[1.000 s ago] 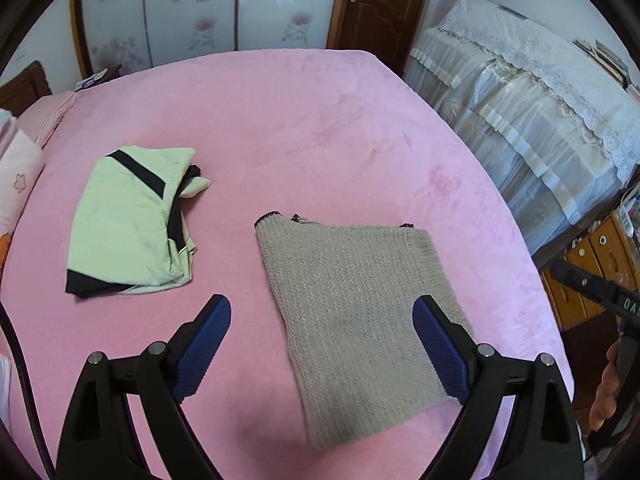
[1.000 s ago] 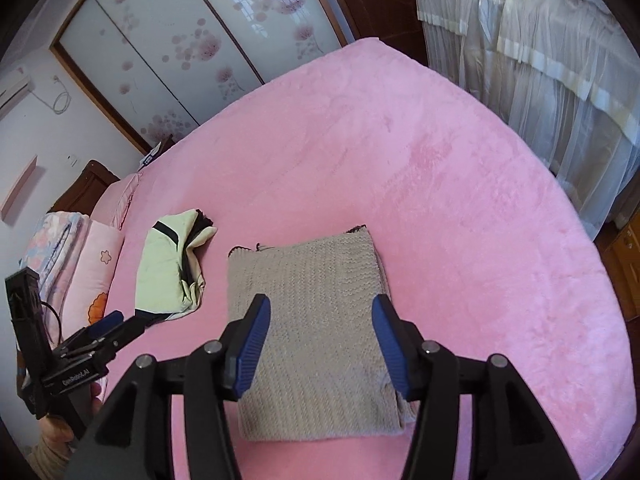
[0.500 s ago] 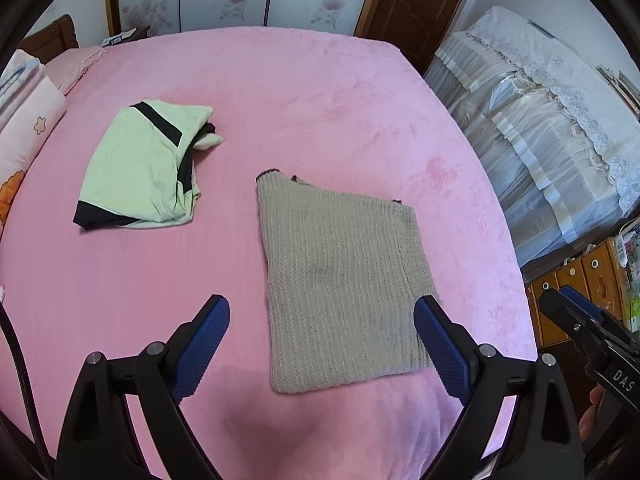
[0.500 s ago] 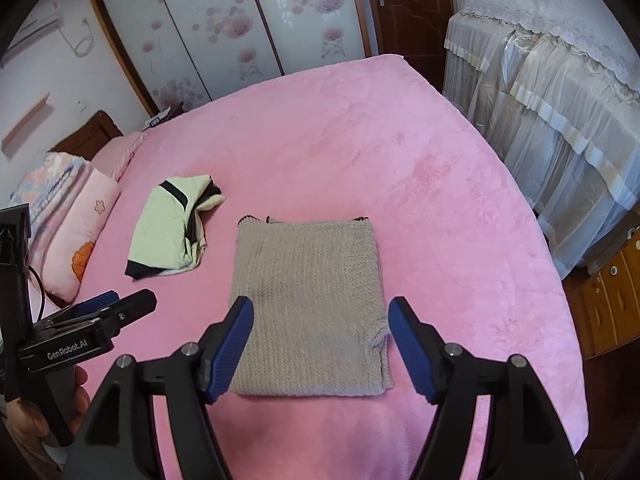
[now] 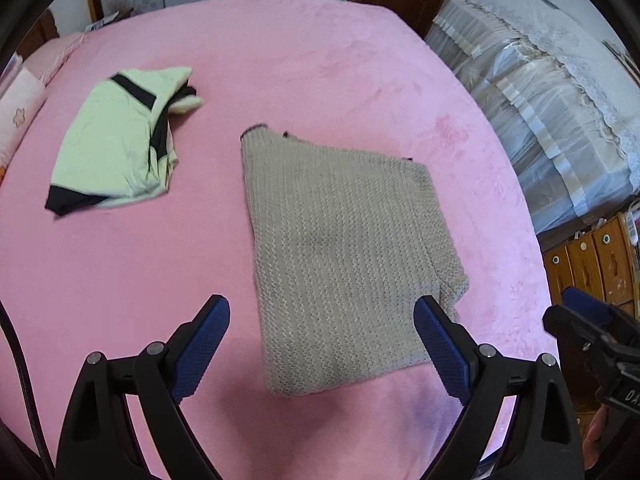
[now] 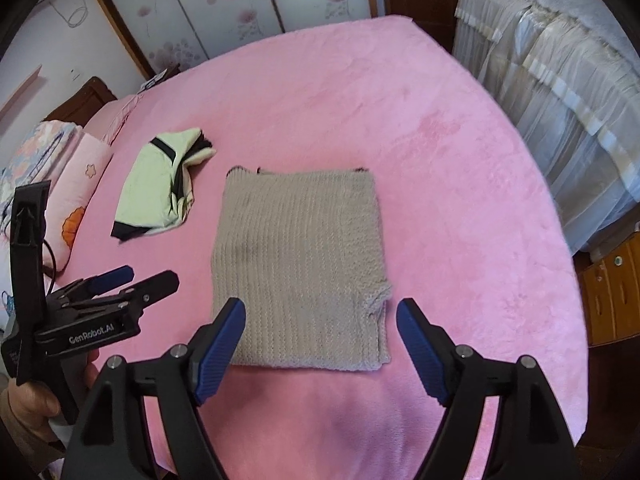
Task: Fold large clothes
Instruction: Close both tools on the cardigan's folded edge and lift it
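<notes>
Both jaws stand apart and empty — right gripper opening, nearer the sweater, whose long axis runs straight ahead; left gripper alongside.

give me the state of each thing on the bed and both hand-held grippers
grey knit sweater: folded flat, not gripped
green and black garment: folded, lying beside the sweater, apart
left hand-held gripper: open, nothing between pads
right hand-held gripper: jaws opening, nothing between them
</notes>
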`<control>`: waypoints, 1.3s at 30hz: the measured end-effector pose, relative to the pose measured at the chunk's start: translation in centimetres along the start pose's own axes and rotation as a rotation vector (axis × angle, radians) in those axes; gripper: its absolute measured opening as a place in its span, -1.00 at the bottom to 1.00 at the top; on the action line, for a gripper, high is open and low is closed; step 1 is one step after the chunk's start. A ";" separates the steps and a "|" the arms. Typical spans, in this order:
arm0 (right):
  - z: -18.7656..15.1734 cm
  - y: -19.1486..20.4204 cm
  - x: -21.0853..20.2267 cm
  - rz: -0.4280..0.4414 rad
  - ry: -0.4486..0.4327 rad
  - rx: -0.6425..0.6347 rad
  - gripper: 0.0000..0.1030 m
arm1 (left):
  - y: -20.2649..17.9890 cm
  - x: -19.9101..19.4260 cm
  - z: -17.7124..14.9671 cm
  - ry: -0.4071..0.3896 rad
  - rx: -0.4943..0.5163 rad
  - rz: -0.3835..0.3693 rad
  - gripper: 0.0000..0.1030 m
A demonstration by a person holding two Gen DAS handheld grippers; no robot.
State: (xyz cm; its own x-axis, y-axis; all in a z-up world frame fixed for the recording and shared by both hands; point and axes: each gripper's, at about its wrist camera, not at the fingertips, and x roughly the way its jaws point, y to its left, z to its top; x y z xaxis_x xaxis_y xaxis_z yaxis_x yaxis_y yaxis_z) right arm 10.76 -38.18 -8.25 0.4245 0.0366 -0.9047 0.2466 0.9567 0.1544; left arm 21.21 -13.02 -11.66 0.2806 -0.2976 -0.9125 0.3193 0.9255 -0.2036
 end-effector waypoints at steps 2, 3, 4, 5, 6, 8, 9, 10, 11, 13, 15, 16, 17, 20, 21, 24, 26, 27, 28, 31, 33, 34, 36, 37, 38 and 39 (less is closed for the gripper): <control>0.0 -1.0 1.9 0.019 0.029 -0.010 0.52 | 0.1 1.1 -0.3 0.006 -0.031 0.009 0.80; 0.0 -1.6 2.8 0.030 0.045 -0.019 0.52 | 0.2 1.7 -0.5 0.006 -0.040 0.021 0.80; 0.1 -1.8 3.4 0.033 0.054 -0.024 0.52 | 0.2 2.4 -0.7 0.011 -0.047 0.033 0.80; 0.1 -2.4 4.3 0.038 0.064 -0.030 0.52 | 0.1 2.9 -0.8 0.015 -0.051 0.040 0.80; 0.2 -2.7 4.9 0.045 0.068 -0.034 0.52 | 0.1 3.7 -1.0 0.025 -0.055 0.046 0.80; 0.5 -3.7 6.5 0.051 0.078 -0.033 0.52 | 0.1 5.3 -1.2 0.049 -0.056 0.046 0.80; 0.6 -4.2 7.3 0.063 0.086 -0.025 0.52 | 0.1 6.0 -1.2 0.055 -0.053 0.049 0.80; 0.6 -4.5 7.8 0.075 0.091 -0.019 0.52 | 0.1 6.6 -1.3 0.058 -0.051 0.056 0.80; 0.7 -4.9 8.5 0.090 0.098 -0.012 0.52 | 0.1 7.2 -1.3 0.060 -0.053 0.065 0.80; 0.9 -5.5 9.6 0.105 0.100 -0.015 0.52 | 0.3 8.2 -1.3 0.066 -0.070 0.066 0.80; 1.0 -5.8 10.9 0.109 0.100 -0.033 0.52 | 0.8 9.2 -1.3 0.078 -0.090 0.064 0.80; 1.1 -6.0 11.3 0.108 0.102 -0.035 0.52 | 1.2 9.8 -1.3 0.085 -0.098 0.063 0.80; 1.1 -6.2 12.0 0.112 0.108 -0.035 0.52 | 1.5 10.2 -1.3 0.088 -0.105 0.066 0.80; 1.2 -6.9 13.6 0.133 0.126 -0.029 0.52 | 2.4 11.4 -1.3 0.094 -0.127 0.059 0.80; 1.2 -7.1 14.0 0.141 0.134 -0.027 0.52 | 2.7 11.8 -1.2 0.098 -0.132 0.052 0.80; 1.3 -7.9 15.4 0.174 0.150 -0.012 0.52 | 3.3 12.8 -1.1 0.103 -0.146 0.021 0.80; 1.4 -8.6 16.3 0.196 0.158 0.011 0.52 | 3.5 13.4 -1.0 0.106 -0.144 -0.006 0.80; 1.5 -9.0 16.6 0.200 0.163 0.025 0.52 | 3.6 13.7 -0.9 0.106 -0.139 -0.002 0.80; 1.5 -9.2 16.9 0.208 0.166 0.034 0.52 | 3.7 14.0 -0.9 0.106 -0.134 -0.006 0.80; 1.5 -10.2 17.9 0.234 0.181 0.067 0.52 | 4.1 15.1 -0.8 0.126 -0.141 -0.039 0.80; 1.4 -10.6 18.4 0.269 0.192 0.084 0.52 | 4.6 15.8 -0.7 0.137 -0.159 -0.078 0.80; 1.3 -10.8 18.7 0.302 0.196 0.093 0.52 | 4.9 16.1 -0.7 0.139 -0.168 -0.091 0.80; 1.2 -10.8 19.1 0.341 0.201 0.097 0.52 | 5.4 16.7 -0.7 0.144 -0.185 -0.112 0.80; 1.1 -10.6 19.4 0.355 0.206 0.094 0.52 | 5.6 17.0 -0.7 0.149 -0.195 -0.129 0.80; 1.1 -10.5 19.7 0.362 0.212 0.091 0.52 | 6.0 17.3 -0.7 0.150 -0.203 -0.141 0.80; 1.2 -10.5 20.0 0.372 0.216 0.091 0.52 | 6.1 17.5 -0.7 0.151 -0.208 -0.156 0.80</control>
State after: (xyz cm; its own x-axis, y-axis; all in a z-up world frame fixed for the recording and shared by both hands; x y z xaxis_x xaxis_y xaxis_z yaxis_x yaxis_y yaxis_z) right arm 17.67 -47.81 -27.51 0.3095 0.4428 -0.8415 0.1915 0.8378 0.5112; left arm 27.45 -12.42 -29.13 0.0997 -0.4161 -0.9039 0.1513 0.9042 -0.3995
